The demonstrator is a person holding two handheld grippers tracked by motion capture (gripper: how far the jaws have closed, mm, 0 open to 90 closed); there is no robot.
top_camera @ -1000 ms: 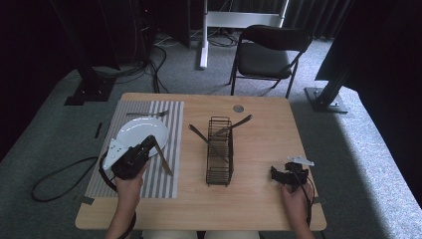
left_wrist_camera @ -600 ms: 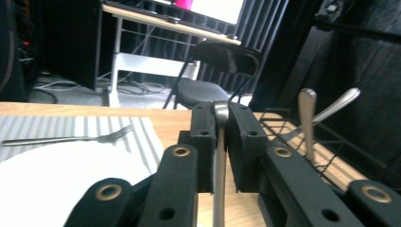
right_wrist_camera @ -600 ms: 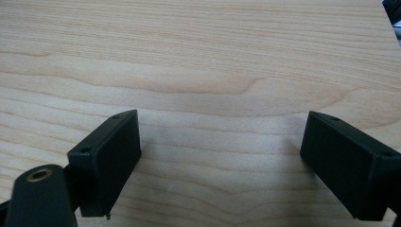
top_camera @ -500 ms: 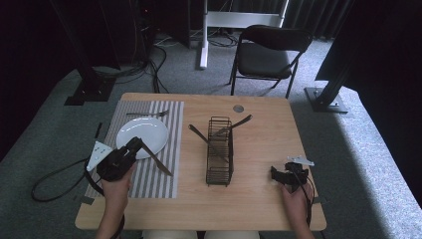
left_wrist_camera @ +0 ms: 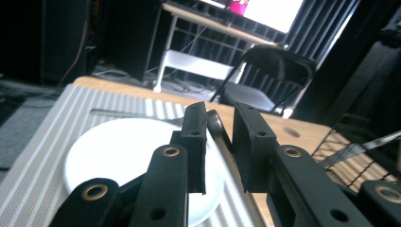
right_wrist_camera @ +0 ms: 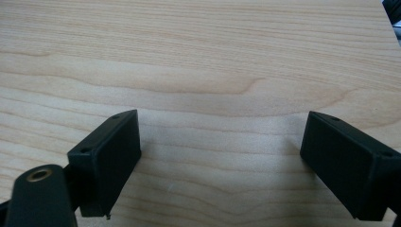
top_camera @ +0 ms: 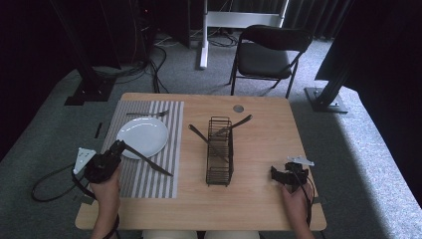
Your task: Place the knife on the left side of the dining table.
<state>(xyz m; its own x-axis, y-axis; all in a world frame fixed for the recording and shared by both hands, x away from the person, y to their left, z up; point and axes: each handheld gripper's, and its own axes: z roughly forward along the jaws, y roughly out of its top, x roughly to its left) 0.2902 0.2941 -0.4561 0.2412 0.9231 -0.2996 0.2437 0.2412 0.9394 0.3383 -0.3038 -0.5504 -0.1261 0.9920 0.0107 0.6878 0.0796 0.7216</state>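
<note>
Left tongs (left_wrist_camera: pixel 220 142) straddle a knife (top_camera: pixel 147 160); right tongs (right_wrist_camera: pixel 222 165) gape.

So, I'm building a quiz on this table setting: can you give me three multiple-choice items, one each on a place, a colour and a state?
1. Where does the silver metal fork lie?
A. in the rack
B. on the striped placemat, beyond the plate
C. on the plate

2. What colour is the round plate?
A. white
B. blue
C. black

3. How do the right gripper's jaws stand?
A. shut on a spoon
B. shut on nothing
C. wide open

Answers:
1 B: the silver metal fork rests on the striped placemat.
2 A: the round plate is white.
3 C: the right gripper shows bare wooden table between its jaws.
</note>
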